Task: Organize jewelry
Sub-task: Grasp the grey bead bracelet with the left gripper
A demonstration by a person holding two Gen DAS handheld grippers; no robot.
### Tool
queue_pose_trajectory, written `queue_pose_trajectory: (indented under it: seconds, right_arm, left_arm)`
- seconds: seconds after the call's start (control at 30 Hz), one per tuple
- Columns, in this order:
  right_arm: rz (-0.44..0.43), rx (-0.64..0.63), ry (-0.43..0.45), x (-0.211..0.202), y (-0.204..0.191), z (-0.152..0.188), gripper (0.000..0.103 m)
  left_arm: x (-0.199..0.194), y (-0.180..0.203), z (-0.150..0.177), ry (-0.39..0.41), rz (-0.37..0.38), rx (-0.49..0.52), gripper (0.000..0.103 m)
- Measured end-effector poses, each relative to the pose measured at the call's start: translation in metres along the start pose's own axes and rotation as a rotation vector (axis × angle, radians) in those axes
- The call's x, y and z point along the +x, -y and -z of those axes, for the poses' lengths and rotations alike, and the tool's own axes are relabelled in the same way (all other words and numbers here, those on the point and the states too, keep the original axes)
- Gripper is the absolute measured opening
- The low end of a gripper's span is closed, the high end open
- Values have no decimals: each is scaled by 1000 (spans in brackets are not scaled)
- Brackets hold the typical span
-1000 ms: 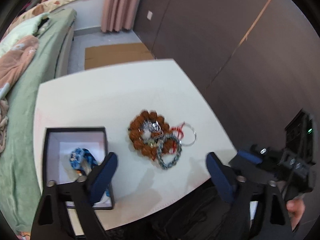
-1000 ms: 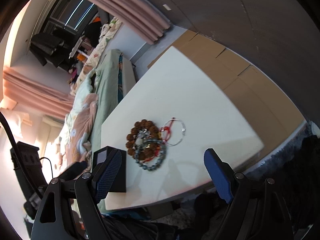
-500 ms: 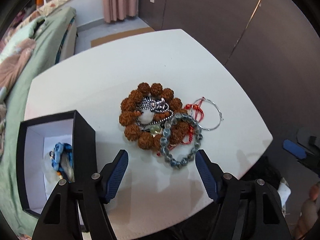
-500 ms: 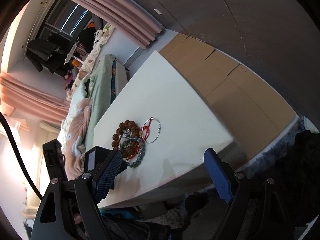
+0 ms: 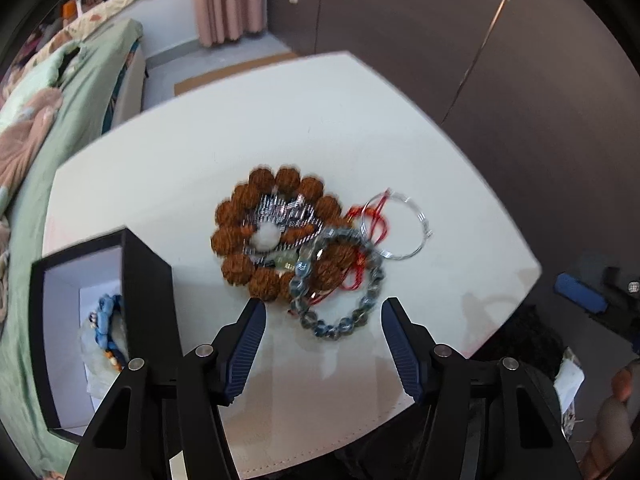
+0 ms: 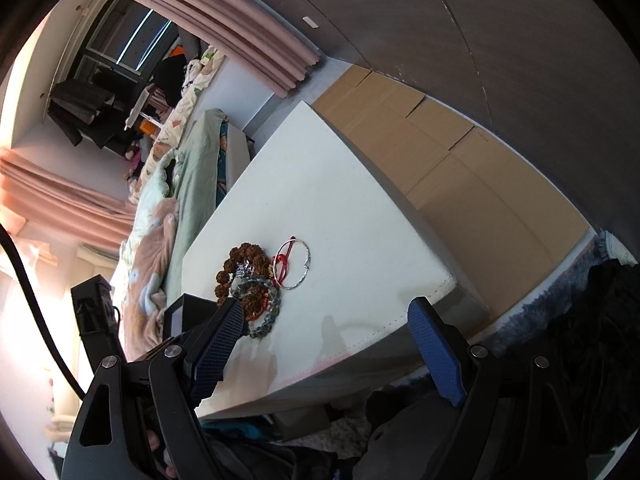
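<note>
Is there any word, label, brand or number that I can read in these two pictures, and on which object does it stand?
None can be read.
The black box, the beaded bracelets and the white table show no print.
A small light mark on the right gripper's body is too small and blurred to read.

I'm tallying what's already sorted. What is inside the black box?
Inside the black box, a blue beaded bracelet lies on the white lining. The near wall hides part of the floor, so anything else there cannot be seen.
</note>
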State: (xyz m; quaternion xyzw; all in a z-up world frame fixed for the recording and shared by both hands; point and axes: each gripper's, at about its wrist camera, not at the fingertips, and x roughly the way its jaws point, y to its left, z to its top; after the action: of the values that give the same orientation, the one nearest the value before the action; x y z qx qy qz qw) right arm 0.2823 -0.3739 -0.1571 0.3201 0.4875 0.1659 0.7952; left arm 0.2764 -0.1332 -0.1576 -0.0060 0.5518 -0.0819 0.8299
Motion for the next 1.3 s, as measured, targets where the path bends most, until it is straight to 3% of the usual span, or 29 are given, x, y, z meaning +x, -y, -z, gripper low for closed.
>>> queue_pose_trajectory:
  seconds: [0.1,0.13,0.2,0.7,1.07,1.2,1.3]
  right_arm:
    - [7,-2,-2,0,-2,1,85]
    - [9,-2,-1,0,-2,0,85]
    - [12,-1,0,0,-3,0,85]
    - [-20,-25,-27,20,-34,-3,85]
    - [-55,-24,-76,48,-64,-2,81]
    - [-21,-17,-92,60,-71,-6,75]
    - [59,-44,-89,71,-76,-15,73]
  left_arm:
    - [14,-7,3,-54,13,-30,35]
    - [12,-8,3,-40,10,-33,30]
    - [8,-10,1,-27,31,-37,11]
    - [-72,-38,-15,173,146,-81,10]
    - [-109,-72,-12,254,188,-130,10]
    - [-116,-86,-7,271,203,-152,10]
    - [-118,-97,-3,278,207,-168,10]
